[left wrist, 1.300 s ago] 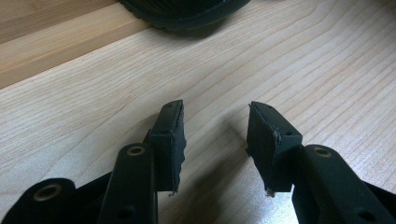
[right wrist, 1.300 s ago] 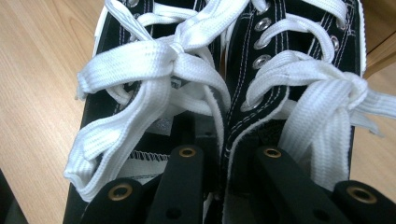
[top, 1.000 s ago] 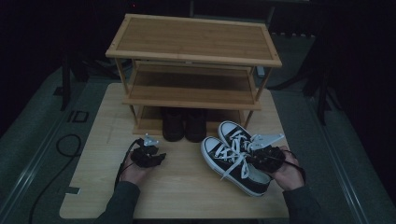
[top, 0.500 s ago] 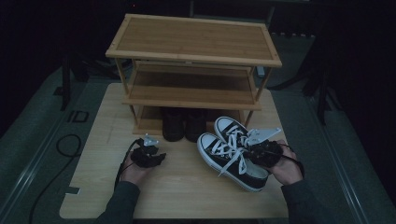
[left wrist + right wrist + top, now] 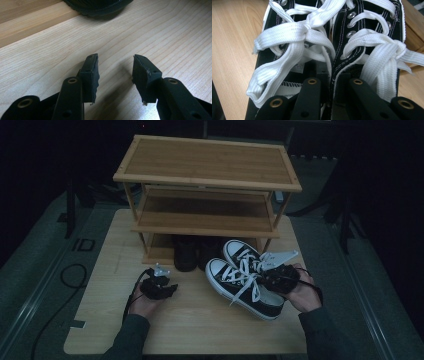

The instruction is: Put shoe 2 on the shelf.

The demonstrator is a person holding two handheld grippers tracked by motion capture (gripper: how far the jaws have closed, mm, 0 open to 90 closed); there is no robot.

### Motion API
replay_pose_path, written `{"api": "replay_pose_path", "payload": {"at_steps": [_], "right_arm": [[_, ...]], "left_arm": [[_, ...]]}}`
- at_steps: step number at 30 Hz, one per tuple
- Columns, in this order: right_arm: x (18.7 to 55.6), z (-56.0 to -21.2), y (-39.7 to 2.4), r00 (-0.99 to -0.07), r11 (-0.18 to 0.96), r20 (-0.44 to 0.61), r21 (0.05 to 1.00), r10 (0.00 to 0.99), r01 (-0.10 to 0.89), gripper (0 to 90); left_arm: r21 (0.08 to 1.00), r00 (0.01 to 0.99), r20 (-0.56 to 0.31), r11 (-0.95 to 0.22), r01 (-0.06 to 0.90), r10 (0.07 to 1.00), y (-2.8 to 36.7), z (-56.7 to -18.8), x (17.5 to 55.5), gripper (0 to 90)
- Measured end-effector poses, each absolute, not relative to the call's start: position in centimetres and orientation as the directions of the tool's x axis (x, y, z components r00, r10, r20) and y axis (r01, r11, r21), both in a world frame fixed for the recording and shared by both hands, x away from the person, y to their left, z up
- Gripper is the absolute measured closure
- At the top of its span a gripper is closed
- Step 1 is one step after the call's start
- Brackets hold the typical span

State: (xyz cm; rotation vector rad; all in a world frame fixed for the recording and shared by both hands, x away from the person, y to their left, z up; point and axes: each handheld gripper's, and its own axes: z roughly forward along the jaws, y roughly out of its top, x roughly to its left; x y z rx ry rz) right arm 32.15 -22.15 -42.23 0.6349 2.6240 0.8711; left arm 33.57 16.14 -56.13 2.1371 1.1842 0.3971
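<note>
The right hand-held gripper (image 5: 272, 276) pinches the inner collars of 2 black sneakers (image 5: 245, 282) together above the desk (image 5: 200, 330); the left hand-held gripper (image 5: 115, 71) rests wide, empty.

High view dim, surroundings black; gripper views bright, sharp, softly shadowed.

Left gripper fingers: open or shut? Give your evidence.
Open. The left gripper fingers stand apart with bare table between them, holding nothing.
</note>
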Motion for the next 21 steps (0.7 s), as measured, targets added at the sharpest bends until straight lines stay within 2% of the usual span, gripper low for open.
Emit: {"api": "replay_pose_path", "payload": {"at_steps": [21], "right_arm": [[32.8, -39.7, -19.8, -0.922, 0.784, -0.156, 0.587, 0.354, 0.201, 85.3]], "left_arm": [[0.670, 0.545, -0.046, -0.379, 0.638, 0.837, 16.1, -56.1, 33.6, 56.3]]}}
